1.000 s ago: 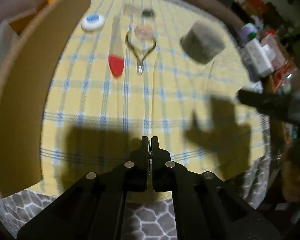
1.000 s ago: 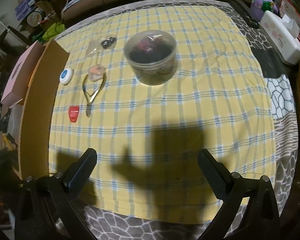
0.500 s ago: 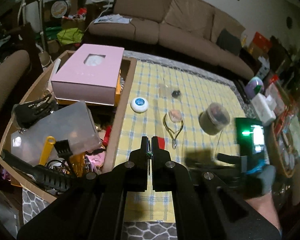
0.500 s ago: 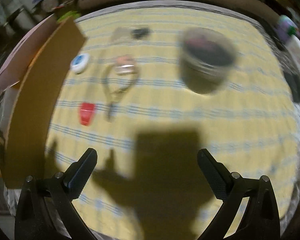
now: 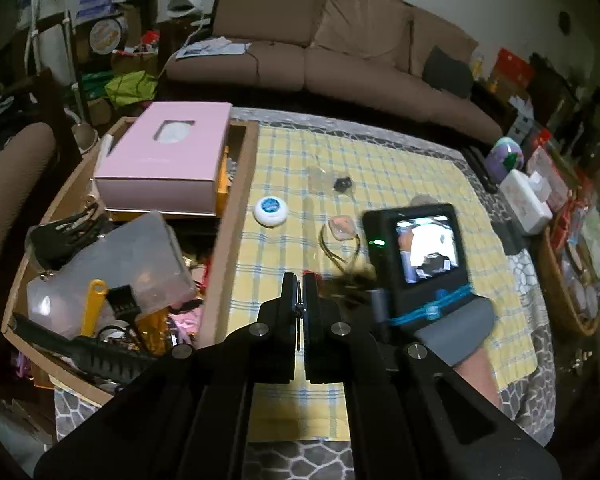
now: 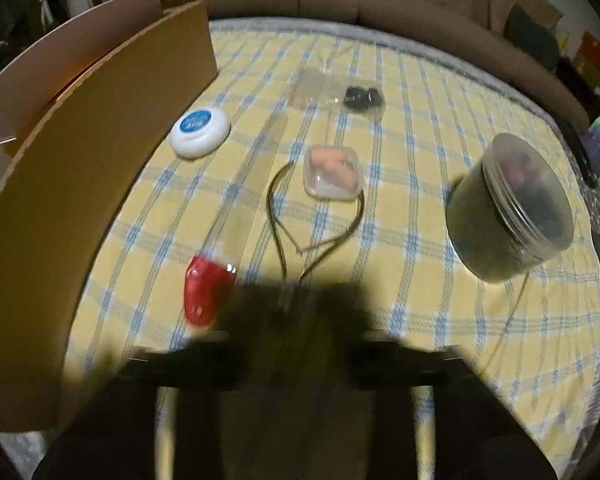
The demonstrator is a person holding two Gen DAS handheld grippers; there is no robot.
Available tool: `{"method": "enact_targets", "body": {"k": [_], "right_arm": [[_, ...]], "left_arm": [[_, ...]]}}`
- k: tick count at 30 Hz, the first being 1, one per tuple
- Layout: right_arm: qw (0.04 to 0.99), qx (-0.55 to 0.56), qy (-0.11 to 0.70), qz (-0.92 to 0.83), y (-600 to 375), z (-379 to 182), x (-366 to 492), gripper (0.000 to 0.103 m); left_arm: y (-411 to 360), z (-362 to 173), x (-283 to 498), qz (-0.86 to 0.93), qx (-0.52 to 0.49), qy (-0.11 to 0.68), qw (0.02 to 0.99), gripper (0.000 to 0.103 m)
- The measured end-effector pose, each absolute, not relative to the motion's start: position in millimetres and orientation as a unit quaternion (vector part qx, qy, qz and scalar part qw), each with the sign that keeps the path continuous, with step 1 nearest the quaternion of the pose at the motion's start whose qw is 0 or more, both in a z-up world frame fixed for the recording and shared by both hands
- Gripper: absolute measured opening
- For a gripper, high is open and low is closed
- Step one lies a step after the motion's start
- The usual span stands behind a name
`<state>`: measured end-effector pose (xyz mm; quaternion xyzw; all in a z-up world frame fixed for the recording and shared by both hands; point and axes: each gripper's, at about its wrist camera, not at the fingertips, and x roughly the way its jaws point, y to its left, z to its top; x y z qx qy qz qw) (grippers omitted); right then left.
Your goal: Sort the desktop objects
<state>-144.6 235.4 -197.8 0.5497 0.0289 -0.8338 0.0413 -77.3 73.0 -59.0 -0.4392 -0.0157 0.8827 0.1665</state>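
Here, left gripper [image 5: 300, 280]: jaws are pressed together, nothing is held.
Right gripper [image 6: 296, 320]: blurred; jaw state cannot be told.
Nippers [image 6: 300, 228]: seen just ahead of right jaws.

The left tool [image 5: 300, 288] is matte black plastic, two flat narrow fingers on broad angular arms that carry round silver screw heads. The right tool [image 5: 416, 252] bears a black camera block with a lit rear screen and a small green light, bound on with a blue elastic cord. The right hand [image 5: 460, 332] wears a grey glove, bare skin showing at the wrist. In its own view the right tool is a dark blur.
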Motion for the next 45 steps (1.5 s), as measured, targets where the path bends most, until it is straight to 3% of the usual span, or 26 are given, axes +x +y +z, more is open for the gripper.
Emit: {"method": "enact_targets", "body": {"k": [5,13,16,18,19,20,21,28,31,34,35,36,37,41,45], "right_arm": [[0.068,0.599,-0.078,-0.794,264,-198,-133,0.008],[0.103,0.721,-0.018,-0.685,254,-212,-103,0.009],[0.102,0.719,-0.019,-0.688,262,-203,-96,0.009],[0.085,0.691,-0.027,-0.717,273,-184,-101,0.017],[0.07,0.67,-0.029,-0.738,278,-174,-105,0.044],[0.05,0.645,-0.028,-0.762,283,-165,-112,0.079],[0.034,0.625,-0.024,-0.779,285,-161,-116,0.09],[0.025,0.596,-0.007,-0.803,265,-182,-132,0.094],[0.03,0.608,0.035,-0.792,241,-205,-141,0.094],[0.043,0.598,0.05,-0.799,237,-218,-145,0.087],[0.05,0.585,0.037,-0.809,241,-215,-146,0.069],[0.046,0.578,0.037,-0.814,245,-212,-148,0.061],[0.041,0.575,0.042,-0.816,248,-209,-151,0.044],[0.057,0.574,-0.004,-0.817,267,-200,-160,0.006],[0.066,0.561,-0.058,-0.823,279,-185,-175,0.006]], "left_arm": [[61,-51,-75,0.893,-0.423,-0.013,0.154,0.003],[50,-54,-81,0.893,-0.427,-0.017,0.144,0.003],[48,-54,-81,0.894,-0.424,-0.015,0.142,0.003],[49,-54,-81,0.894,-0.425,-0.016,0.142,0.003],[50,-54,-81,0.894,-0.425,-0.016,0.142,0.003],[51,-55,-81,0.894,-0.425,-0.014,0.141,0.003],[52,-55,-81,0.894,-0.425,-0.012,0.141,0.003],[46,-53,-85,0.898,-0.42,-0.016,0.131,0.003],[41,-54,-89,0.899,-0.42,-0.02,0.125,0.003],[32,-50,-91,0.907,-0.405,-0.026,0.109,0.003],[30,-48,-90,0.911,-0.398,-0.025,0.103,0.003],[27,-45,-91,0.915,-0.39,-0.024,0.095,0.003],[22,-41,-92,0.92,-0.382,-0.026,0.086,0.003],[5,-39,-99,0.92,-0.381,-0.052,0.077,0.003],[-1,-45,-104,0.915,-0.39,-0.063,0.074,0.003]]}}
